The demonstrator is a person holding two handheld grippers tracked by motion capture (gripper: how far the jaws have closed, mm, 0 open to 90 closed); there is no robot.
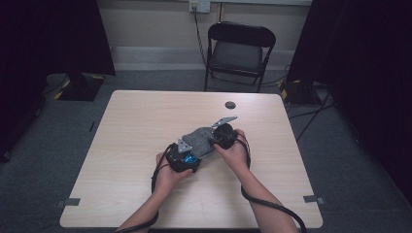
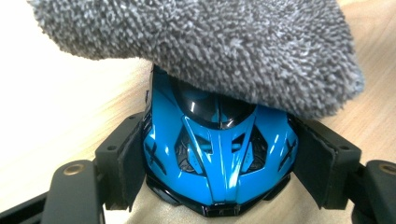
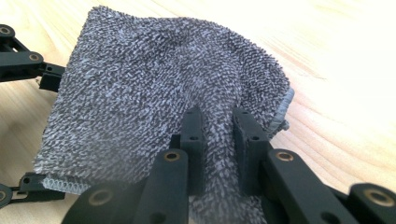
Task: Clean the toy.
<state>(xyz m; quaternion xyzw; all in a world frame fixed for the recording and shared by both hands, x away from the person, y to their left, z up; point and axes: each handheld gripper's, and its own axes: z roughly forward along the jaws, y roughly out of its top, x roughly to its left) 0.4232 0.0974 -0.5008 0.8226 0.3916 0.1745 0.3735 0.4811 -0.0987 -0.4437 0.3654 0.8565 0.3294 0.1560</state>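
Observation:
A shiny blue toy car (image 2: pixel 217 184) sits between the pads of my left gripper (image 2: pixel 223 156), which press on both of its sides just above the table. A fuzzy grey cloth (image 2: pixel 201 46) is draped over the far end of the car. My right gripper (image 3: pixel 218 122) is shut on a fold of that grey cloth (image 3: pixel 140 93), and the left gripper's black linkage (image 3: pixel 23 65) sticks out from under the cloth's far edge. From above, the left gripper (image 1: pixel 189 158), the cloth (image 1: pixel 200 138) and the right gripper (image 1: pixel 213 141) meet at the middle of the table.
The light wooden table (image 1: pixel 136 126) has a small dark round cap (image 1: pixel 230 105) near its far edge. A black folding chair (image 1: pixel 240 48) stands behind the table. Cables trail from both grippers toward the near edge. Dark curtains hang on both sides.

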